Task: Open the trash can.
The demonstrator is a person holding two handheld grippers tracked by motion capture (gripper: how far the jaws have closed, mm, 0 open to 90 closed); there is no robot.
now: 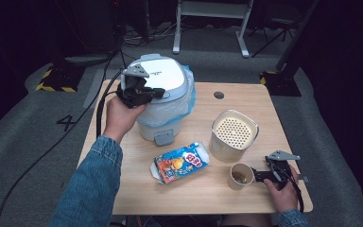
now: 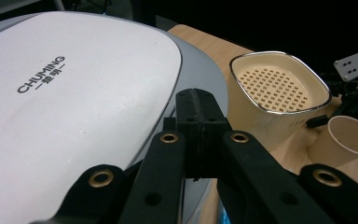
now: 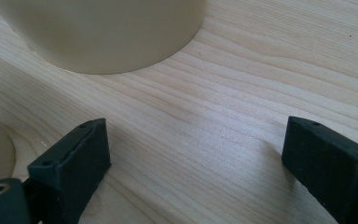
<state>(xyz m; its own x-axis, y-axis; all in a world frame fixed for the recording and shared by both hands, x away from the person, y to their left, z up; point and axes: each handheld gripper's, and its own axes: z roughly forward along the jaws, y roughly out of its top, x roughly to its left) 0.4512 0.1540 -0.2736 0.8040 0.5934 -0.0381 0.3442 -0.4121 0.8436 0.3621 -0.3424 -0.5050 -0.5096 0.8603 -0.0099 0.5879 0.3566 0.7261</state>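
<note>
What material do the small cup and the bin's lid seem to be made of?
The small cup looks like matte tan paper, judging by its thin wall and rolled rim. The bin's lid looks like smooth plastic: a white, slightly glossy top with printed lettering and a grey edge. Neither material is certain.

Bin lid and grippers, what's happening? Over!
Left gripper shut, empty, over the bin lid. Right gripper open beside the paper cup. Snack packet lies between.

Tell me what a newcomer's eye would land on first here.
First the white-lidded bin with its blue liner at the table's far left, the shut left claw over its lid. Next the bright snack packet lying front and centre, then the cream perforated container to its right, with a paper cup by the open right claw.
</note>
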